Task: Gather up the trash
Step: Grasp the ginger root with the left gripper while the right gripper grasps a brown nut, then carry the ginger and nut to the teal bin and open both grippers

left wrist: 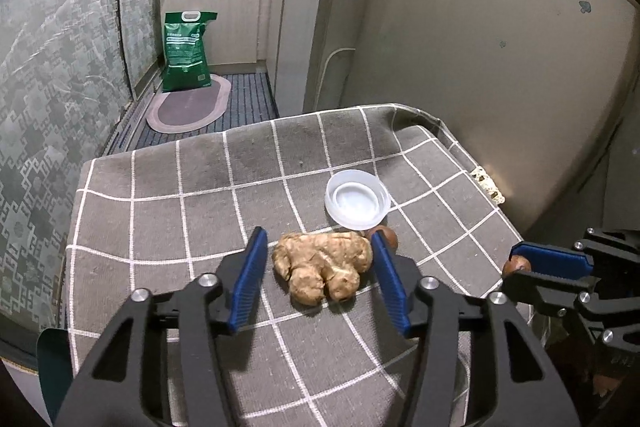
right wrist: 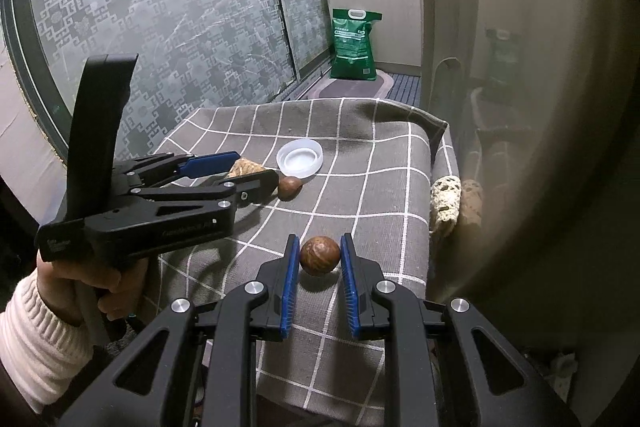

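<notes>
grey checked cloth (left wrist: 200, 195) covers the small table, with a frosted patterned sliding door (right wrist: 160, 19) on one side and a green sack (left wrist: 187, 51) standing on the floor mat further back by the cabinets.

left gripper (left wrist: 318, 259) hangs low over the cloth with its jaws spread wide, and the knobbly ginger root (left wrist: 322, 273) lies right between the two blue pads (left wrist: 250, 279), a gap showing on the near-left side; on the other side the root comes very close to the pad, and whether it touches i cannot tell. nothing is gripped. just beyond the root sits a clear plastic lid (left wrist: 357, 201), rim up, and a brown nut (left wrist: 390, 237) peeks out behind the right-hand finger, just beside the lid.

right gripper (right wrist: 320, 259) is over the table's near corner, jaws partly open, with a second round nut (right wrist: 320, 255) sitting between the fingertips. it looks to touch the left pad or nearly so, with a sliver of space on the right; the nut rests on the cloth, not lifted. from this side the left gripper's hand (right wrist: 100, 279) shows, in a white knit sleeve (right wrist: 44, 339).
</notes>
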Action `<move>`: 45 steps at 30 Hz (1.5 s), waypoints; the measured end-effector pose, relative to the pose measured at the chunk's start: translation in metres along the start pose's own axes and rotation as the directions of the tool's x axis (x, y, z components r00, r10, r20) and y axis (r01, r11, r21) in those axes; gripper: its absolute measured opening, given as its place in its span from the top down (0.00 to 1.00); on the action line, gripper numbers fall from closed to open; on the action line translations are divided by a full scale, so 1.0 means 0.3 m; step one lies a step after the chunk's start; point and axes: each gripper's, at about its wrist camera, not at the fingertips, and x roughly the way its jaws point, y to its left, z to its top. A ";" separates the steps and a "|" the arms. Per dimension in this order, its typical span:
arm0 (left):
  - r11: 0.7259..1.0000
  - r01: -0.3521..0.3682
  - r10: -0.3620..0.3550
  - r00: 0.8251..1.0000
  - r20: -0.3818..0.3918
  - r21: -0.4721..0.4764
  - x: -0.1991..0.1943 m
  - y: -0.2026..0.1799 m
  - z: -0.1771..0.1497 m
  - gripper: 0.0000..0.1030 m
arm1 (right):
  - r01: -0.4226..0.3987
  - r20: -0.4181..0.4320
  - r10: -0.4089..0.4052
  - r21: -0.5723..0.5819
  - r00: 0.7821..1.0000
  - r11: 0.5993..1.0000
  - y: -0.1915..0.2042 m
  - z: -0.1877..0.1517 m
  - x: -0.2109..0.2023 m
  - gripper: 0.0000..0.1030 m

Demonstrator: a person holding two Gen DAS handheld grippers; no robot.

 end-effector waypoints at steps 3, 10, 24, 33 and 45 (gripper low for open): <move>1.000 0.008 -0.008 1.000 0.004 0.002 -0.002 0.000 -0.004 0.51 | -0.001 -0.001 0.001 -0.002 1.000 1.000 0.004 0.003 0.002 0.80; 0.999 0.027 -0.027 1.000 0.009 -0.026 -0.037 0.044 -0.011 0.51 | -0.004 -0.002 0.004 -0.024 1.000 1.000 0.054 0.034 0.012 0.80; 0.995 -0.008 0.015 0.998 0.067 -0.104 -0.220 0.268 -0.035 0.51 | -0.037 -0.026 0.034 -0.093 0.999 0.995 0.252 0.126 0.106 0.80; 0.988 -0.044 0.059 0.993 0.099 -0.151 -0.348 0.433 -0.067 0.51 | -0.075 -0.038 0.070 -0.144 0.997 0.987 0.408 0.177 0.164 0.80; 0.970 -0.122 0.137 0.989 0.059 -0.208 -0.437 0.648 -0.192 0.51 | -0.142 -0.045 0.136 -0.187 0.990 0.972 0.597 0.241 0.220 0.80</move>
